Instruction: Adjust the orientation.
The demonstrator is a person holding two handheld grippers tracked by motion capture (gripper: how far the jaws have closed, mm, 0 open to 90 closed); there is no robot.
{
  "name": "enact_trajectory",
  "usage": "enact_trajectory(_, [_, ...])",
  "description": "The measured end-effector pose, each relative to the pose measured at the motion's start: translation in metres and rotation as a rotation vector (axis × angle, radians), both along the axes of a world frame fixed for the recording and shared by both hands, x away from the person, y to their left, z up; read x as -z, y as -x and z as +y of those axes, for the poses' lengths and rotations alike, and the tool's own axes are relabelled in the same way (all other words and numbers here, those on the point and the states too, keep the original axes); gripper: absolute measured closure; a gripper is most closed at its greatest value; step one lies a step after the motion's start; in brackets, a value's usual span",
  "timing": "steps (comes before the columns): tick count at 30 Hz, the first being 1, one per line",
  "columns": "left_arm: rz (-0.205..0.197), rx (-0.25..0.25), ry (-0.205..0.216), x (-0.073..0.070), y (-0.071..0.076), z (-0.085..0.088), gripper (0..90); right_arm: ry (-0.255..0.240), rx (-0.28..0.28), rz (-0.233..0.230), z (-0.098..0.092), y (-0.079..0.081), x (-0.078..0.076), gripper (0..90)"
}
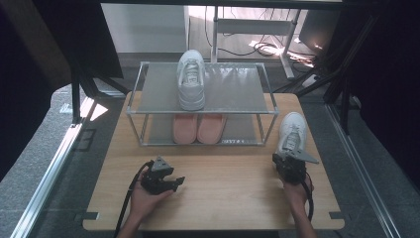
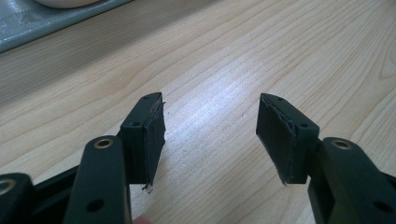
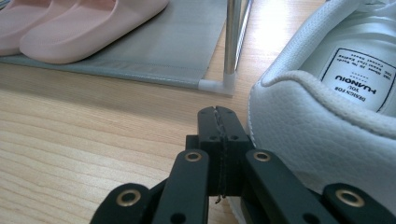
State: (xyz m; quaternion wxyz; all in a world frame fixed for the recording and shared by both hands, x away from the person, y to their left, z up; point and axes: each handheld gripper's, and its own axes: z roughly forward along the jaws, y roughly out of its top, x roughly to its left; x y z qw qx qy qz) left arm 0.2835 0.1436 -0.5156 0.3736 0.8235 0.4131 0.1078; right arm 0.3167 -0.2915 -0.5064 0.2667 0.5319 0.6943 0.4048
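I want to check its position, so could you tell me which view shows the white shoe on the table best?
The high view: the white shoe appears whole, beside the rack, heel toward the right gripper. The right gripper view shows its heel and insole label close up, beside the shut jaws.

We find bare tabletop (image 1: 223, 183) between both hands; ahead, the shoe rack (image 1: 200, 113) blocks passage, and a white sneaker (image 1: 292, 130) crowds its right side.
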Motion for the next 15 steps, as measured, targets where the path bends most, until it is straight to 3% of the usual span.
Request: enact_trajectory(15, [0.000, 0.001, 0.001, -0.001, 0.001, 0.000, 42.9, -0.011, 0.051, 0.005, -0.023, 0.014, -0.002, 90.0])
